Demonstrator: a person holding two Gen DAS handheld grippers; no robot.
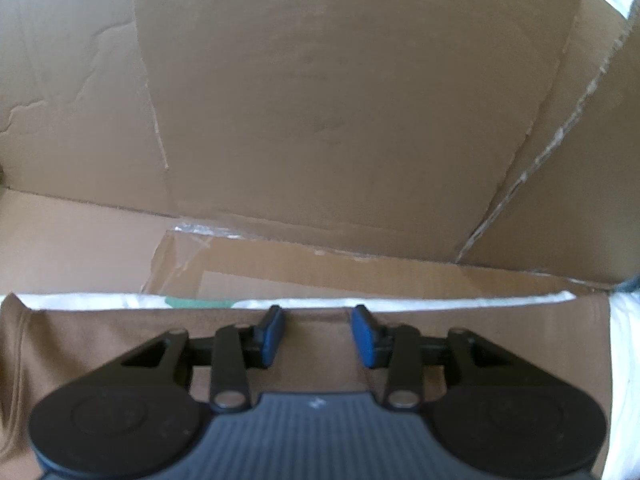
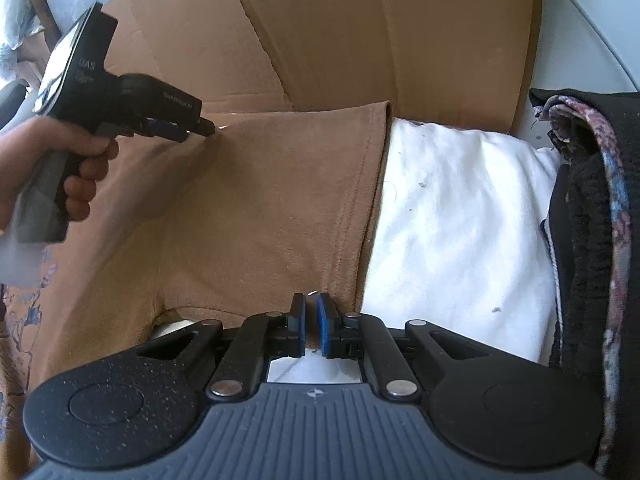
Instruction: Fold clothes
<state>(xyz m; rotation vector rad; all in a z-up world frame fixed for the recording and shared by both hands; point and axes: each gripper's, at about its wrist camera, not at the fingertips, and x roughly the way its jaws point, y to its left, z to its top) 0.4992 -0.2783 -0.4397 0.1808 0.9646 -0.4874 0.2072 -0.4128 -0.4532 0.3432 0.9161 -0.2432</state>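
Observation:
A brown garment (image 2: 260,200) lies spread on a white surface (image 2: 452,220), its hemmed edge running down the middle of the right wrist view. My right gripper (image 2: 311,304) is shut on the near edge of this garment. My left gripper (image 1: 318,320) has its blue pads apart and hovers over the far edge of the same brown cloth (image 1: 120,344); nothing is between them. The left gripper also shows in the right wrist view (image 2: 200,126), held in a hand over the garment's far left part.
A large cardboard box wall (image 1: 340,100) stands just behind the garment, also in the right wrist view (image 2: 340,32). A pile of black and patterned clothes (image 2: 592,220) lies at the right. Printed brown fabric (image 2: 20,320) shows at the lower left.

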